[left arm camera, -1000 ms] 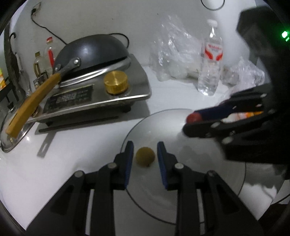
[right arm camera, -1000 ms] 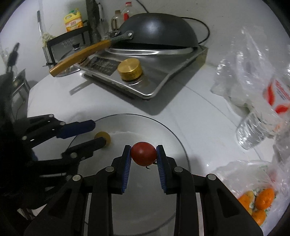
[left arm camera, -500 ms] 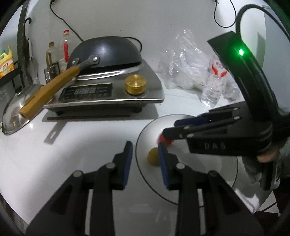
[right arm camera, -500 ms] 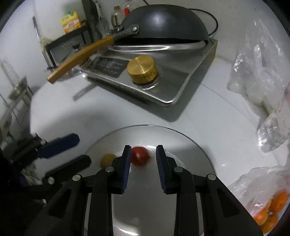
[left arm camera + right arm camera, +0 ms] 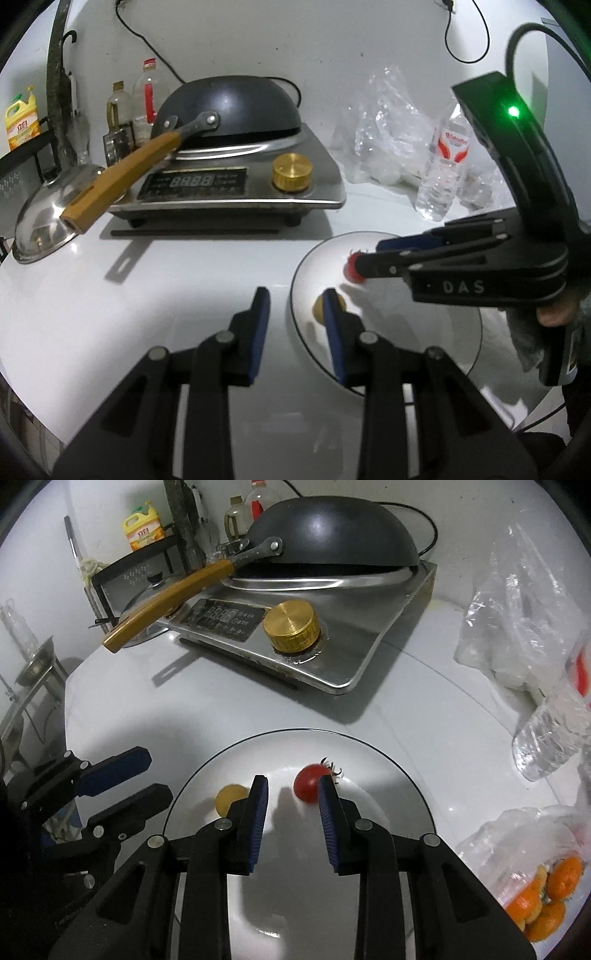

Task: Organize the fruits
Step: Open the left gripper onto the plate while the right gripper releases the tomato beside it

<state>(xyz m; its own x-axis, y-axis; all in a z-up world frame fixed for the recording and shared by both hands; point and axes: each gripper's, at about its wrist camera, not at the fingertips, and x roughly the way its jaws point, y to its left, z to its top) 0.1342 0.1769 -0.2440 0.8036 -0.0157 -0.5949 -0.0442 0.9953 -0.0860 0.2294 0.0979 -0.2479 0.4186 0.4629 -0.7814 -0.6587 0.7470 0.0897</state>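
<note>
A round white plate point(image 5: 388, 812) lies on the white table; it also shows in the left wrist view point(image 5: 436, 347). On it lie a red tomato point(image 5: 308, 781) and a small yellow-brown fruit point(image 5: 229, 797). My right gripper point(image 5: 293, 801) is open and empty just above the plate, the tomato beyond its right finger. My left gripper point(image 5: 295, 310) is open and empty, over the plate's left rim, the yellow-brown fruit point(image 5: 317, 308) partly hidden behind its right finger. The tomato point(image 5: 351, 267) shows at the right gripper's tips.
An induction cooker point(image 5: 236, 184) with an upturned black wok point(image 5: 332, 542) and brass knob stands behind the plate. A bag of oranges point(image 5: 543, 890), a water bottle point(image 5: 443, 166) and clear plastic bags lie at the right. A steel lid point(image 5: 44, 218) lies at the left.
My right gripper opened and let go of the tomato, which now lies on the plate beside the yellow-brown fruit. My left gripper drew back and left from around the yellow-brown fruit.
</note>
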